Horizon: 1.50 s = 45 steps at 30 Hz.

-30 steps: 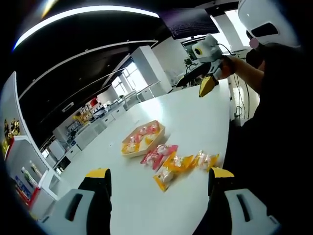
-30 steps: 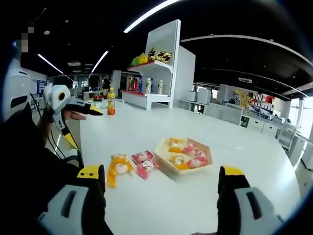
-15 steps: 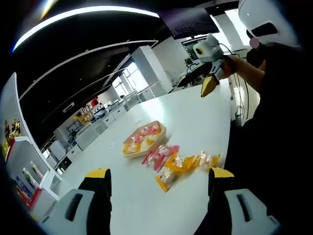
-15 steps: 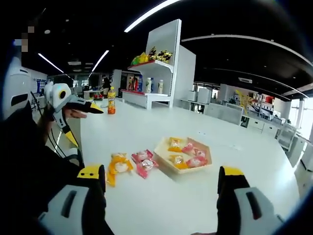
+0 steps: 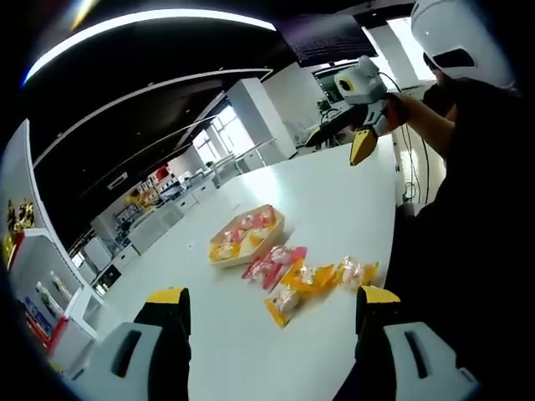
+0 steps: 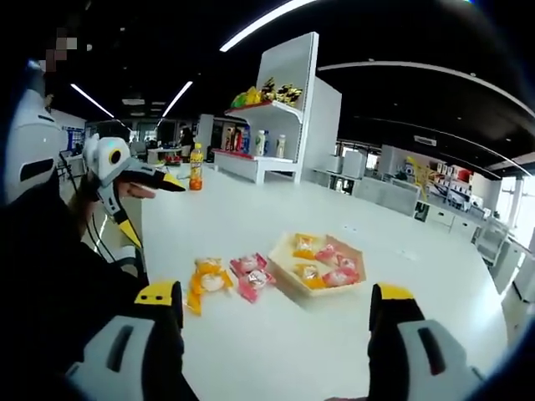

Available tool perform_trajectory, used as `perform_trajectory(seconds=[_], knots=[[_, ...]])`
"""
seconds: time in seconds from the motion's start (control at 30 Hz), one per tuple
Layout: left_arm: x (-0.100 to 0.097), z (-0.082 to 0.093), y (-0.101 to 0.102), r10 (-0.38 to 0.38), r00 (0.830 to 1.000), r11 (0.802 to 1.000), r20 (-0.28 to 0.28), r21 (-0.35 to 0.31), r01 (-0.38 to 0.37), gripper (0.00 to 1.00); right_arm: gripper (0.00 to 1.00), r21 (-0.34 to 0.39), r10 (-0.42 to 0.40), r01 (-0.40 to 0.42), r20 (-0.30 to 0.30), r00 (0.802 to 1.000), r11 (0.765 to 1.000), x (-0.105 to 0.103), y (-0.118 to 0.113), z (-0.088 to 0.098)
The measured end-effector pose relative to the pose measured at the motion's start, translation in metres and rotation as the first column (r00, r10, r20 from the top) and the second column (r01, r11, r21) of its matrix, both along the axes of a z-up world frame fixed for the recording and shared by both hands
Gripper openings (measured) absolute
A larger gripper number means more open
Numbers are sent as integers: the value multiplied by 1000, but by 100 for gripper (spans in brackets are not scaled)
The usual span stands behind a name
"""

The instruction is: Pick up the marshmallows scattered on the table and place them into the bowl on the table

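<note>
In the left gripper view, my left gripper (image 5: pixel 266 311) hangs above the white table (image 5: pixel 334 188) with its yellow-tipped jaws spread wide and nothing between them. Ahead lie the wrapped marshmallows: two pink packets (image 5: pixel 272 265) just beside the bowl (image 5: pixel 245 236), a shallow wooden tray that already holds a few wrapped sweets, and nearer to me three orange packets (image 5: pixel 311 279) in a loose row. My right gripper (image 5: pixel 360 142) shows at upper right, held up off the table, well apart from the sweets. Against half a second ago the whole scene has barely slid in the frame, which I put down to my hand drifting; the packets themselves lie as they did.

In the right gripper view, my right gripper (image 6: pixel 272 311) is likewise spread and empty, high over the table edge. The same bowl sits ahead of it, pink packets touching each other beside its rim, an orange packet further left. A juice bottle (image 6: pixel 196 166) stands far back by a shelf unit (image 6: pixel 284 113). Here too only the camera has shifted slightly. I judge no pick has begun: both tools must come down to the scattered packets.
</note>
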<state>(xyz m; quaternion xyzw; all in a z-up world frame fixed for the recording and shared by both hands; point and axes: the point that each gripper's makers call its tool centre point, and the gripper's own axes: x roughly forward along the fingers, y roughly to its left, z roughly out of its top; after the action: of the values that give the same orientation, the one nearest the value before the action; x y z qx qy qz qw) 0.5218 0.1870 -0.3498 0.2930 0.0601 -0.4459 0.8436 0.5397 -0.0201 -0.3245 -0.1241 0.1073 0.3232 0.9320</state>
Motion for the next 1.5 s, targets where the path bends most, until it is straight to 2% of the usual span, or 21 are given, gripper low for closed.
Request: perform_trajectory(seconds=[0.1, 0.37, 0.63, 0.8, 0.9, 1.0, 1.07, 1.2, 1.3, 1.5], knots=[[3, -4, 0, 4, 1000, 1000, -10, 1, -4, 80, 88, -5, 12, -12, -8, 1000, 1000, 2, 5, -4], [5, 0, 2, 13, 1000, 1000, -1, -10, -13, 80, 88, 0, 19, -19, -47, 999, 1000, 5, 14, -19], [4, 2, 2, 13, 1000, 1000, 6, -6, -13, 80, 87, -4, 17, -18, -38, 999, 1000, 3, 11, -16], [3, 3, 2, 15, 1000, 1000, 11, -18, -15, 80, 85, -24, -42, 41, -46, 998, 999, 13, 3, -24], [8, -1, 4, 26, 1000, 1000, 4, -14, -26, 79, 85, -29, -50, 49, -41, 998, 998, 15, 3, -23], [8, -1, 3, 28, 1000, 1000, 1, -11, -28, 79, 82, 0, -47, 47, -48, 998, 999, 17, 8, -21], [3, 4, 0, 12, 1000, 1000, 7, -17, -12, 79, 81, -4, -44, 43, -26, 999, 999, 18, 15, -18], [1, 5, -2, 7, 1000, 1000, 11, -15, -7, 79, 80, -17, -36, 35, -24, 999, 999, 25, 27, -20], [3, 5, -2, 15, 1000, 1000, 8, -10, -15, 79, 79, -31, -26, 25, -33, 999, 999, 36, 35, -28], [4, 7, -2, 14, 1000, 1000, 10, -13, -14, 79, 74, -2, -14, 14, -73, 997, 1000, 51, 49, -41]])
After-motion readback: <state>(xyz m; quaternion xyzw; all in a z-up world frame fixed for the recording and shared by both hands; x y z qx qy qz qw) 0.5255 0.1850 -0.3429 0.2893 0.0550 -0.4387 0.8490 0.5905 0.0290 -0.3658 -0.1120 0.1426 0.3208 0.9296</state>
